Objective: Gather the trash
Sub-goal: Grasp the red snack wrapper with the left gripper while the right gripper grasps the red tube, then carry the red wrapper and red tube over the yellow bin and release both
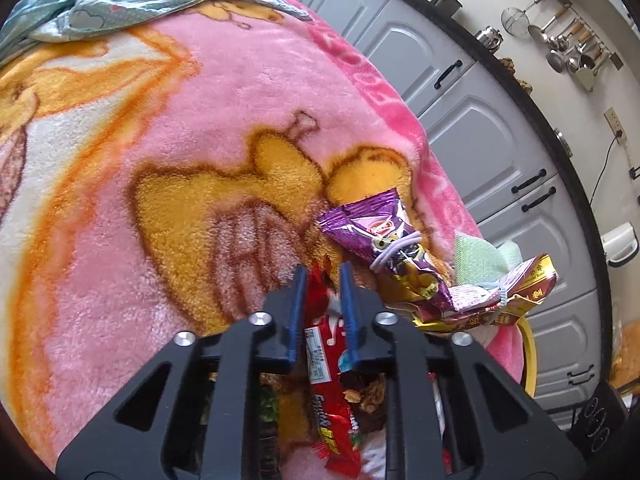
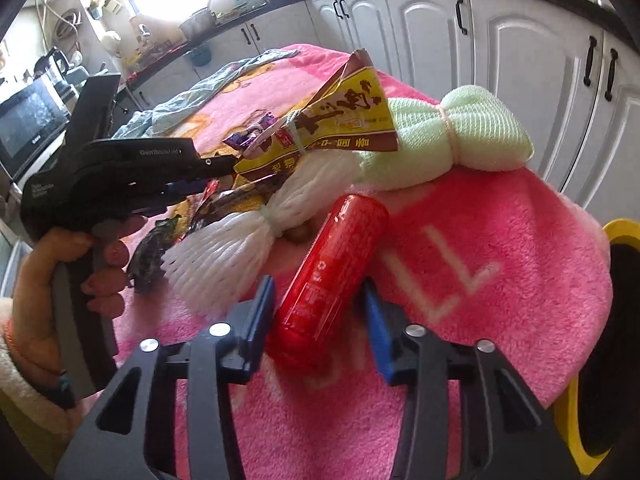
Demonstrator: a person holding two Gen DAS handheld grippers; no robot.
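So the left claw (image 1: 323, 276) is pinching a red snack wrapper (image 1: 332, 364), blue fingers (image 1: 298, 300) pressed in on both sides of it, and the wrapper runs down the lower middle of the left wrist view between the black frame arms. Just up and right of the tips there's a purple snack bag (image 1: 384, 236) tied with a pale elastic, and right next to it a crumpled gold and red packet (image 1: 520, 292) with a bit of green towel (image 1: 480, 256) poking up behind. All of that sits on a fuzzy pink blanket (image 1: 240, 100) with orange cartoon shapes, and a light blue cloth (image 1: 120, 4) is bunched up at the top left. Grey cabinets (image 1: 460, 92) curve down the right side, with utensils hanging on the wall in the upper right. Over on the right wrist view, the right claw (image 2: 320, 300) is spread wide with a red can (image 2: 332, 268) lying on its side between the fingers, neither pad looks like it's touching it. Up and left of the can is a white foam net (image 2: 240, 244) tied in the middle, then a yellow and brown packet (image 2: 344, 116) sticking up, and the rolled green towel at the upper right of the pile. The left claw shows at the left edge, held in a hand (image 2: 60, 272). A yellow rim (image 2: 576, 432) peeks in at the lower right edge, off the blanket.
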